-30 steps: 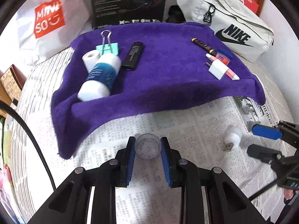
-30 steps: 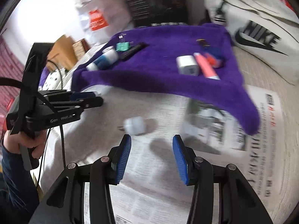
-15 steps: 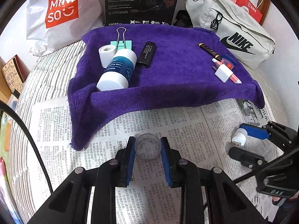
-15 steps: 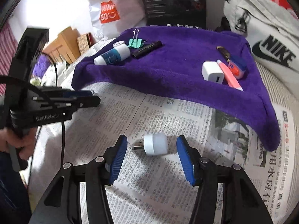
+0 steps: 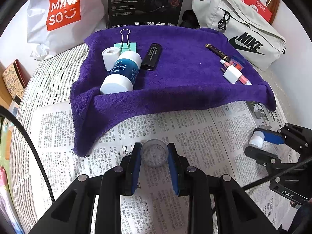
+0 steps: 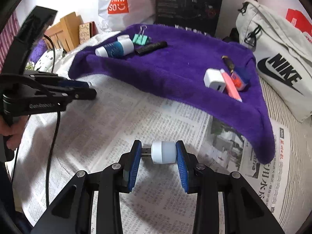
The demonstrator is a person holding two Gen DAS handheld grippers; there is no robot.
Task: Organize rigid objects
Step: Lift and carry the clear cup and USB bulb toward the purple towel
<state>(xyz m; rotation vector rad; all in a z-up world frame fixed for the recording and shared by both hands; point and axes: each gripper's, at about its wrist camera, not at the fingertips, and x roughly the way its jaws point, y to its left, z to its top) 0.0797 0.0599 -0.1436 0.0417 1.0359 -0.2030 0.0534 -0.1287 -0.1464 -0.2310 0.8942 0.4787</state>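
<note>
Newspaper (image 5: 195, 124) fills the lower frame; low at centre of the left view, the left hand-held gripper (image 5: 154, 154) clamps a clear round jar (image 5: 154, 153). Low at centre (right view), the right hand-held gripper (image 6: 158, 153) pinches a white USB night light (image 6: 162, 152).

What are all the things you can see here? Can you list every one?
purple towel: 1, purple, on the newspaper
newspaper: white with print, in front
balm bottle: 1, white and blue, lying on the towel, left
small roll: 1, white, behind the bottle
binder clip: 1, teal, towel's back left
black bar: 1, black, mid towel
charger cube: 1, white, towel's right
pink tube: 1, pink, beside the cube
clear jar: 1, see-through, in the left gripper
USB light: 1, white, in the right gripper
left gripper: black, blue pads
right gripper: black, blue pads
</note>
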